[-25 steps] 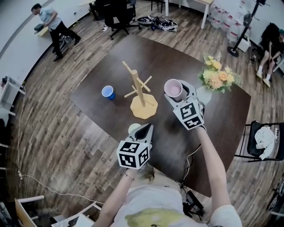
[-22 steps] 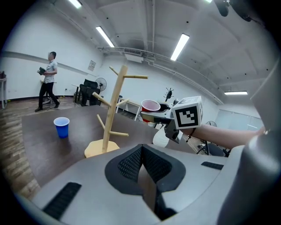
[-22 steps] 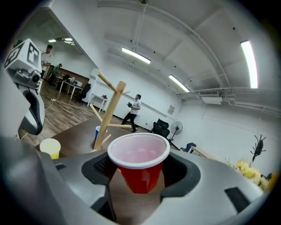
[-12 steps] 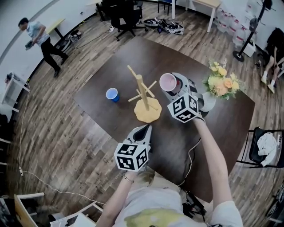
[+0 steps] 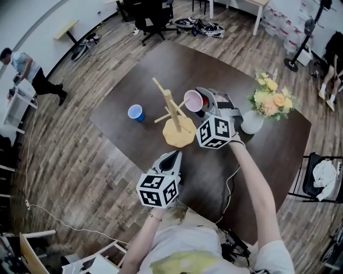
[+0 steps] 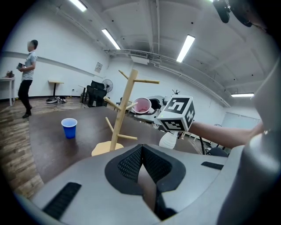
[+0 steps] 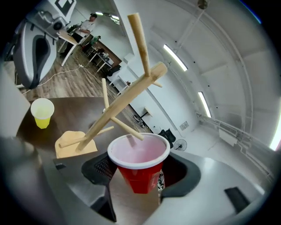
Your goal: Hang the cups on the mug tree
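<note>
The wooden mug tree stands on the dark table. My right gripper is shut on a red cup with a pale pink inside, held tilted just right of the tree's pegs. In the right gripper view the red cup sits between the pads and a peg tip of the tree reaches its rim. A blue cup stands left of the tree. A yellow cup stands near the tree's base. My left gripper hovers at the near table edge, shut and holding nothing.
A white vase of yellow flowers stands right of my right gripper. A folding chair stands off the table's right side. A person walks far to the left, and office chairs stand beyond the table.
My right gripper has carried the red cup leftward to the tree's pegs and rolled, turning the cup's mouth toward the tree. The left gripper has stayed put.
</note>
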Motion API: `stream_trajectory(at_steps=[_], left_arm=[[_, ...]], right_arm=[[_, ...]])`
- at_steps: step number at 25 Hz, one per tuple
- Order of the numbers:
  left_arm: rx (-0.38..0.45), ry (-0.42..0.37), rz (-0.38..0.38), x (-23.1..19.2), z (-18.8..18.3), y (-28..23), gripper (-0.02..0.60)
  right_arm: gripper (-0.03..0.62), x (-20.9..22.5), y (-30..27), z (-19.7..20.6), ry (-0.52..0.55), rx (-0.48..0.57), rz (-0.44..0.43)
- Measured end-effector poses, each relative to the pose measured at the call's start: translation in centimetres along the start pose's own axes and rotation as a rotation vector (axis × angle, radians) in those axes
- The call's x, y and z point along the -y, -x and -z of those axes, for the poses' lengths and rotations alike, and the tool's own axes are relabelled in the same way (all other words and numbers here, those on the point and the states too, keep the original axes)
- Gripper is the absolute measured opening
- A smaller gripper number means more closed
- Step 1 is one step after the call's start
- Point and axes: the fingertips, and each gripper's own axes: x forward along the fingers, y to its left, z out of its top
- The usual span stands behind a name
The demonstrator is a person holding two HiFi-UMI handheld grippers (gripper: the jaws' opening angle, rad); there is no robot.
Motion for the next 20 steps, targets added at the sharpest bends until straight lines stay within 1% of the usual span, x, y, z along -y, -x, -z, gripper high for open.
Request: stream_trajectory(at_steps=[4, 20], left_arm=[[0.0, 0.009, -0.011, -0.4, 0.1, 0.1, 0.015], [0.01, 0.021, -0.023, -0.5, -0.1, 0.4, 0.015]], right_arm=[[0.307, -0.8, -0.2, -0.9, 0.093, 0.007, -0.003], [0.301, -2.7, 0.0, -2.6, 0.363, 0.005, 0.027]])
